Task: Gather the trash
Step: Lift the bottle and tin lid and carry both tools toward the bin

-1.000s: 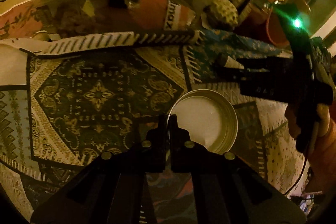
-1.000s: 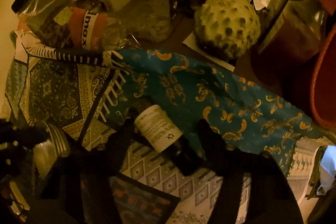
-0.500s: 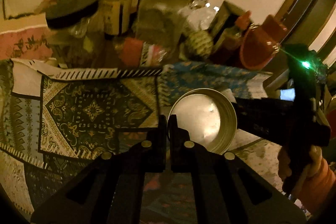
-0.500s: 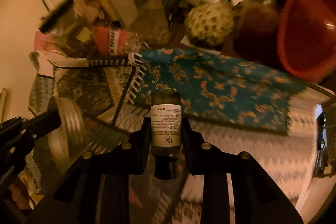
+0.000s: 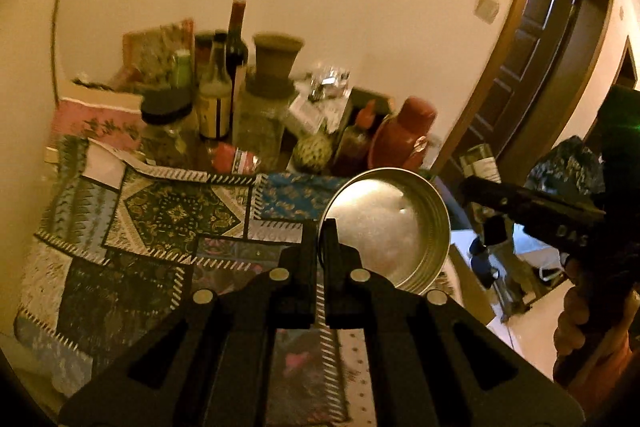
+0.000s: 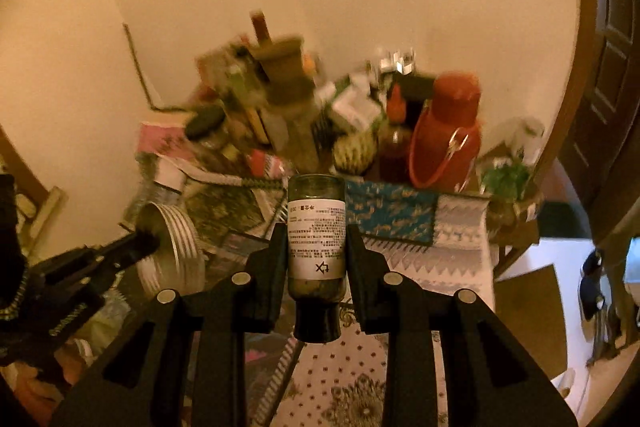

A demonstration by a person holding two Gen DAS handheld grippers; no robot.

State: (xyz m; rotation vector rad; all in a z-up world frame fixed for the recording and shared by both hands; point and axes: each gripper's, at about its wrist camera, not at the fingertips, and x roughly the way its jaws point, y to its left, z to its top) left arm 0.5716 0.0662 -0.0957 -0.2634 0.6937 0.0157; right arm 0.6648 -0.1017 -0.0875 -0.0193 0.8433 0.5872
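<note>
My left gripper [image 5: 320,239] is shut on the rim of a round metal jar lid [image 5: 386,223] and holds it in the air above the patchwork tablecloth [image 5: 160,215]. The lid also shows in the right wrist view [image 6: 176,251], pinched by the left gripper [image 6: 148,243]. My right gripper [image 6: 317,243] is shut on a small dark glass bottle [image 6: 317,247] with a white label, its black cap pointing toward the camera. The right gripper [image 5: 472,187] shows at the right of the left wrist view.
The back of the table is crowded: tall bottles [image 5: 236,51], a glass jar [image 5: 260,123], a custard apple [image 5: 312,151], a sauce bottle [image 5: 356,143], a red jug [image 6: 448,135]. A wooden door [image 5: 532,47] stands at the right. The floor [image 6: 560,307] lies below right.
Both grippers have risen and pulled back from the table. The right gripper closed on the small bottle and lifted it off the cloth. The left gripper kept hold of the lid.
</note>
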